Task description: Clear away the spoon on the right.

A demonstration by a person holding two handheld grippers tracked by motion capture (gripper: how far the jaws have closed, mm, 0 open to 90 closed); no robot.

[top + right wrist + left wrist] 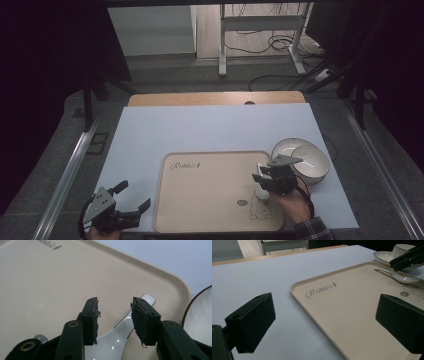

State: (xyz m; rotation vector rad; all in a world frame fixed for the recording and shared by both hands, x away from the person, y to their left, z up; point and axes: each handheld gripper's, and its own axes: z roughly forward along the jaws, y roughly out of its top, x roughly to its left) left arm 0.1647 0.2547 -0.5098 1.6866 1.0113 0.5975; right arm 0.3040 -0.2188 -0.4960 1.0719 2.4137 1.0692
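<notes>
Right tool (pixel 264 176) sits low over the beige tray (pixel 210 200), near the tray's right edge, and its jaws stand apart. In the right gripper view the white spoon (pixel 117 340) lies flat on the tray between the two black pads (pixel 91 320), and a gap shows on each side, so nothing is clamped. The spoon's handle end points toward the tray's far right corner, its bowl end back toward the hand. The left gripper view catches the same spoon (pixel 398 277) resting on the tray close to the rabbit drawing.

Just off the tray, at the right edge of the tabletop (pixel 210 130), sits a white bowl (pixel 305 160) with a dark rim, and a cup (pixel 402 250) stands in it.

Left tool (pixel 131 201) waits near the tabletop's near left corner, just left of the tray, jaws spread wide and holding nothing. Its own view looks across the tray's "Rabbit" lettering (pixel 320 289).
</notes>
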